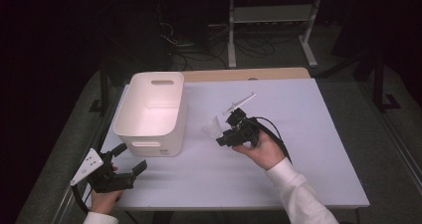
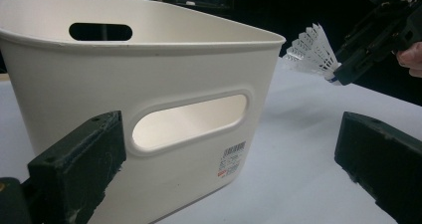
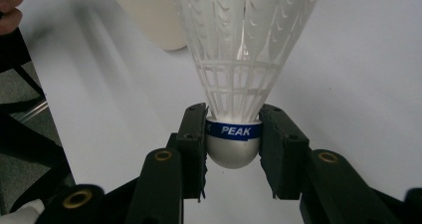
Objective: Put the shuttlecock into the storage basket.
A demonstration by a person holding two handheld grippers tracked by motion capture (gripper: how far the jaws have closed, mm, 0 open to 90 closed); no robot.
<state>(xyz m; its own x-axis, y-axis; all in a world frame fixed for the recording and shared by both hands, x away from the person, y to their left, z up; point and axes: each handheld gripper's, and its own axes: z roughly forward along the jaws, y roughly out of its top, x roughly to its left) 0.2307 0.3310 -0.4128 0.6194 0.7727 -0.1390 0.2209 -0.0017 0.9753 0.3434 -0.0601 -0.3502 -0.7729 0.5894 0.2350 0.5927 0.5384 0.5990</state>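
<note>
At the worktop's near left corner, the left gripper [image 1: 122, 167] waits with its 2 jaws spread wide and nothing between them, just short of the white bin [image 2: 149, 84]. Farther in, near the middle, the right gripper [image 3: 233, 134] pinches the shuttlecock [image 3: 239, 59] by its rounded cork, lifted off the worktop [image 1: 298, 149] beside the bin's right wall. The carry looks underway; next it likely needs lifting over the rim, then releasing.

Wide-apart jaws face white bin [image 2: 149, 84]; shuttlecock [image 2: 312, 52] seemingly held beyond.
</note>
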